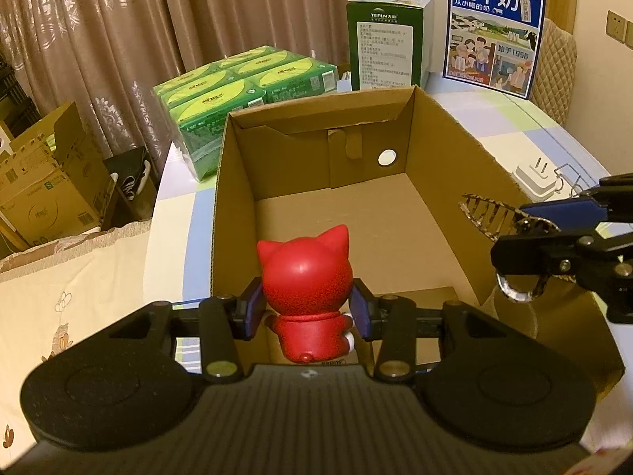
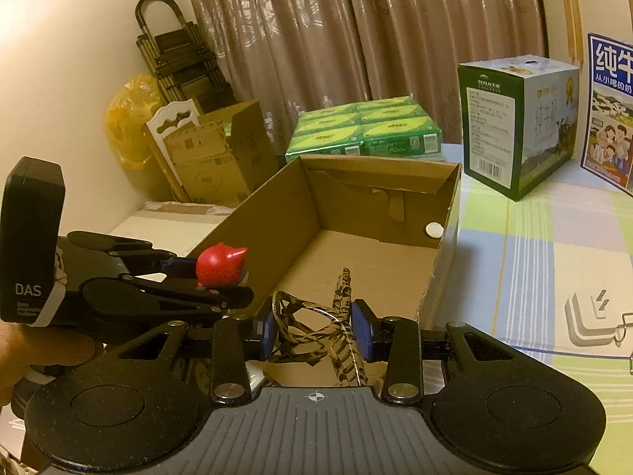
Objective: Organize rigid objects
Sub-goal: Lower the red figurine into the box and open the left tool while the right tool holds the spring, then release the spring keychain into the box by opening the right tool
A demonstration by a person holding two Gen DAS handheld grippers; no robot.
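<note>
Nearest to us, the left tongs (image 1: 306, 312) are closed narrow on a red cat figure (image 1: 306, 281), blue pads pressing its sides about where the head meets the body. The figure stands upright, its back toward the camera, held over the near end of the open cardboard box (image 1: 237, 182). We judge it is carried this way so it can be lowered into the box standing up.

The right tongs (image 2: 316, 330) are also drawn in narrow, gripping a pair of patterned glasses (image 2: 316, 328). The frame sits between the pads, one arm of the glasses sticking up toward the box interior. In the left view the same glasses (image 1: 486, 217) hang at the box's right wall, a lens showing below the tongs. They seem to be held above the rim for dropping in beside the figure.

Box floor is bare cardboard; a round hole shows in the far wall. Both items are over the box, not yet set down, as far as we can tell.

Beyond on the table (image 2: 534, 237): a white plug adapter (image 2: 589, 316) right of the box, a green pack of tissues (image 1: 245, 95) behind it, a green milk carton box (image 2: 514, 126), and a blue milk box (image 1: 494, 31) farthest back.
</note>
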